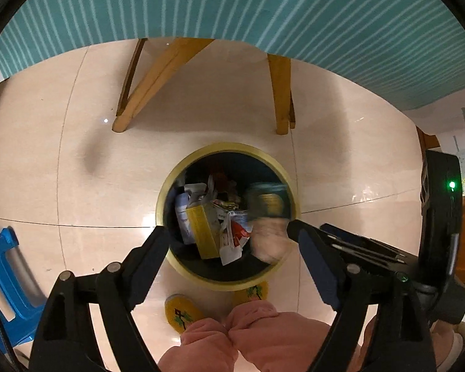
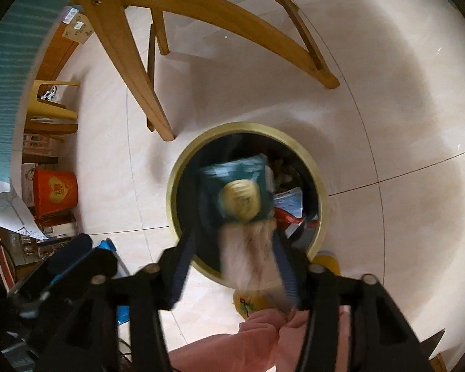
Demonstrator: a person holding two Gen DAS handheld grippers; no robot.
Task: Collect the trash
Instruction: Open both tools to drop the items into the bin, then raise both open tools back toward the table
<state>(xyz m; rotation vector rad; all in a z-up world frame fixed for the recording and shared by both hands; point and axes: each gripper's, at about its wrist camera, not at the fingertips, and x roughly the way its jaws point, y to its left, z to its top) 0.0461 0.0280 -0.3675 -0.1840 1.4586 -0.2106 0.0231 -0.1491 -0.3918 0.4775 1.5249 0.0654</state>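
Note:
A round yellow-rimmed trash bin (image 1: 173,173) stands on the floor, holding several wrappers and a yellow carton (image 1: 203,226). It also shows in the right wrist view (image 2: 248,128). A blurred teal and cream snack bag (image 2: 241,192) hangs over the bin mouth between the fingers of my right gripper (image 2: 232,248), whose jaws stand apart; the bag looks free of them. In the left wrist view the bag (image 1: 268,214) is at the bin's right side. My left gripper (image 1: 228,232) is open and empty above the bin.
Wooden table legs (image 1: 148,86) and a teal striped cloth (image 1: 232,3) lie beyond the bin. A blue stool (image 1: 6,266) is at the left. The person's pink trousers and yellow slippers (image 1: 183,313) are below. An orange bucket (image 2: 55,190) and clutter sit at the left.

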